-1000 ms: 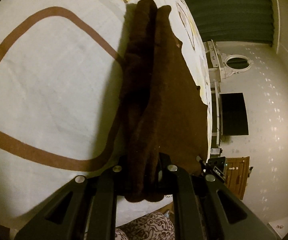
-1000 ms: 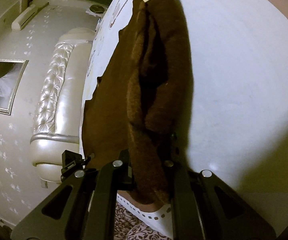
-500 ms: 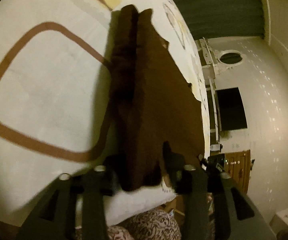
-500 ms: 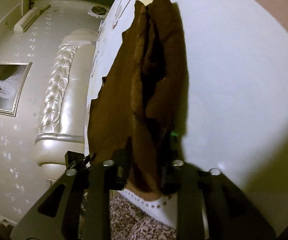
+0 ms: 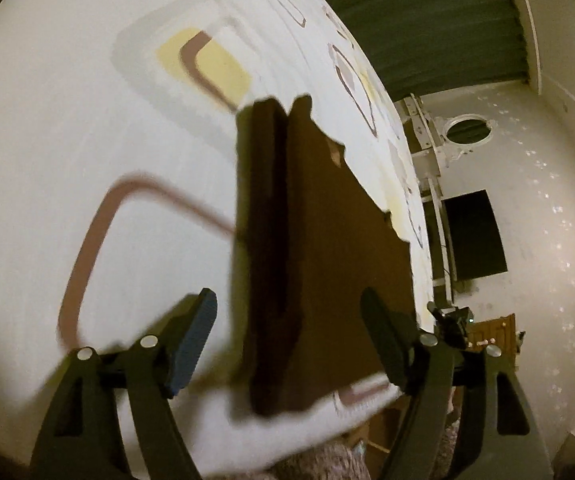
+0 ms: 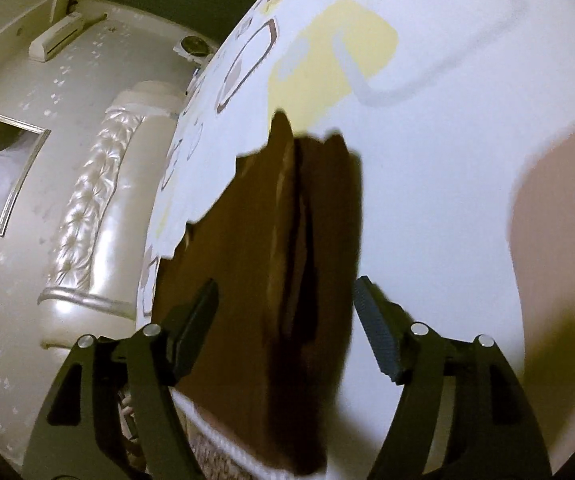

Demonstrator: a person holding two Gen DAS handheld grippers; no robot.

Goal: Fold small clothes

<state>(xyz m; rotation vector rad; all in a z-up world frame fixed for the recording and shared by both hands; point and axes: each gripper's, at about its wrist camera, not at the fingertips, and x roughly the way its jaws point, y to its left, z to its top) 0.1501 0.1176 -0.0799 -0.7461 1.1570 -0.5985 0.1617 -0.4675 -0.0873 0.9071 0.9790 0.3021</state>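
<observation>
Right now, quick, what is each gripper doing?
Left gripper: open, jaws just spread, the brown cloth lies loose between them.
Right gripper: open, jaws just spread, same brown cloth released on the bed sheet.

1. The left wrist view looks forward and down along the left gripper (image 5: 289,340), close over the bed cover (image 5: 87,128), with the room's far wall at its right.
2. The right wrist view sits equally near behind the right gripper (image 6: 285,320), headboard (image 6: 95,208) at its left.
3. Both share the brown garment (image 5: 327,260) (image 6: 255,280), seen from opposite ends.
</observation>
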